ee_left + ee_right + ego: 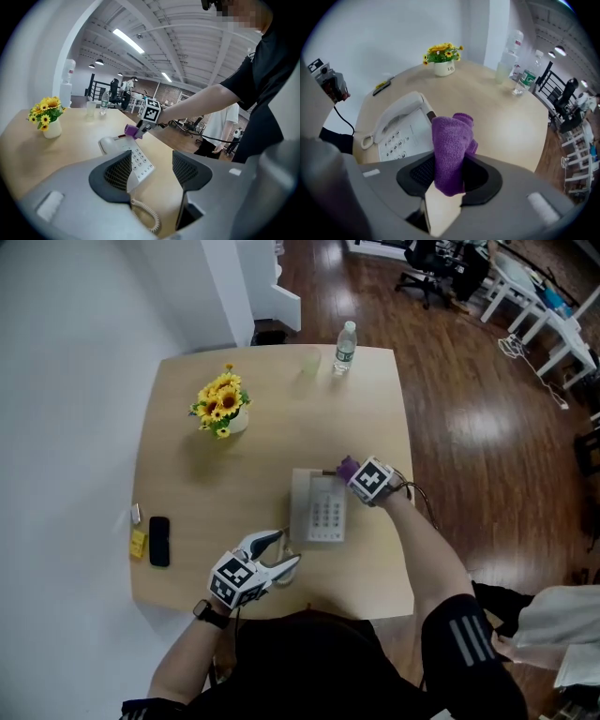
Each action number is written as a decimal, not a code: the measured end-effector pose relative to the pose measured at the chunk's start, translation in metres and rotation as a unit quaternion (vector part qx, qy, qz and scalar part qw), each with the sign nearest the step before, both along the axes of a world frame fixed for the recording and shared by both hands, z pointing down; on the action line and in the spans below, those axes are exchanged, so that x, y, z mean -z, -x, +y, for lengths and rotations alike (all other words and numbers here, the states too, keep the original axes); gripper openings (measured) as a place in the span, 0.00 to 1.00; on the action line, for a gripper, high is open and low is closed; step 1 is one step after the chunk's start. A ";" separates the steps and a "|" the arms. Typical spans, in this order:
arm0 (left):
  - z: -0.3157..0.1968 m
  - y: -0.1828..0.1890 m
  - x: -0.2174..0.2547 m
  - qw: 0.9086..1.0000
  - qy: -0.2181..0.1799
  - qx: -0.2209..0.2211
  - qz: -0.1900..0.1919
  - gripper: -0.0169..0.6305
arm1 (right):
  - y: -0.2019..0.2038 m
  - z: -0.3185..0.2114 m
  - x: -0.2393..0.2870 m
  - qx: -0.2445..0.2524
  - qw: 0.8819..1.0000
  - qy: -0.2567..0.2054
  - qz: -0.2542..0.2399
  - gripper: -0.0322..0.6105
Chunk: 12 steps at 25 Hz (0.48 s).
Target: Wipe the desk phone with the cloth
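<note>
A white desk phone point(317, 508) lies on the wooden table point(272, 442), handset along its left side. My right gripper point(349, 472) is shut on a purple cloth point(348, 466) held at the phone's far right corner. In the right gripper view the cloth point(450, 151) stands up between the jaws, with the phone point(399, 127) just to the left. My left gripper point(288, 547) stands open at the phone's near left corner. Seen from the left gripper point(151, 171), the phone's near edge point(138, 165) lies by the left jaw and its coiled cord point(146, 214) hangs below.
A vase of sunflowers point(222, 407) stands at the far left. A water bottle point(345, 346) and a clear cup point(310, 362) are at the far edge. A black mobile point(159, 541) and a yellow item point(139, 543) lie near the left edge.
</note>
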<state>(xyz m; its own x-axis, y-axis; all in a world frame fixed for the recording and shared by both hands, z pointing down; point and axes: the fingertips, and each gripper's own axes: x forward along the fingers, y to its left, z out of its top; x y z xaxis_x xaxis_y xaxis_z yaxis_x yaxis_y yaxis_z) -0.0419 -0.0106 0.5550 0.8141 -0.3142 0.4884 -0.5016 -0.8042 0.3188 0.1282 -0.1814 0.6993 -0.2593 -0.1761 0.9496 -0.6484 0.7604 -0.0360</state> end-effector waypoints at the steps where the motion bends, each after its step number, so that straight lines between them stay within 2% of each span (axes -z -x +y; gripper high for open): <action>1: 0.000 0.000 0.001 1.000 -0.001 0.001 0.000 0.44 | -0.001 0.003 -0.001 -0.002 1.000 0.000 0.003 0.29; 4: 0.001 0.001 0.003 1.000 -0.002 0.006 0.001 0.44 | 0.014 0.033 -0.006 0.010 0.999 0.030 -0.029 0.29; 6: 0.001 0.002 0.003 1.000 -0.003 0.008 0.003 0.44 | 0.015 0.062 -0.012 0.026 0.998 0.050 -0.020 0.28; 8: 0.001 0.002 0.002 1.000 -0.003 0.009 0.004 0.44 | 0.013 0.077 -0.017 0.048 0.998 0.028 0.002 0.28; 10: 0.002 0.002 0.002 1.000 -0.003 0.008 0.005 0.44 | 0.018 0.093 -0.020 0.061 0.998 0.011 -0.005 0.28; 12: 0.001 0.001 0.002 1.000 -0.004 0.007 0.005 0.44 | 0.022 0.114 -0.025 0.066 0.998 0.015 -0.009 0.28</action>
<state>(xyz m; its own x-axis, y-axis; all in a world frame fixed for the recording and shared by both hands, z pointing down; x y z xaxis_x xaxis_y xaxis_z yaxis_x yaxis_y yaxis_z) -0.0429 -0.0092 0.5529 0.8143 -0.3306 0.4771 -0.5103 -0.7994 0.3172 0.1062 -0.0669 0.7239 -0.2962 -0.1105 0.9487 -0.5413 0.8378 -0.0714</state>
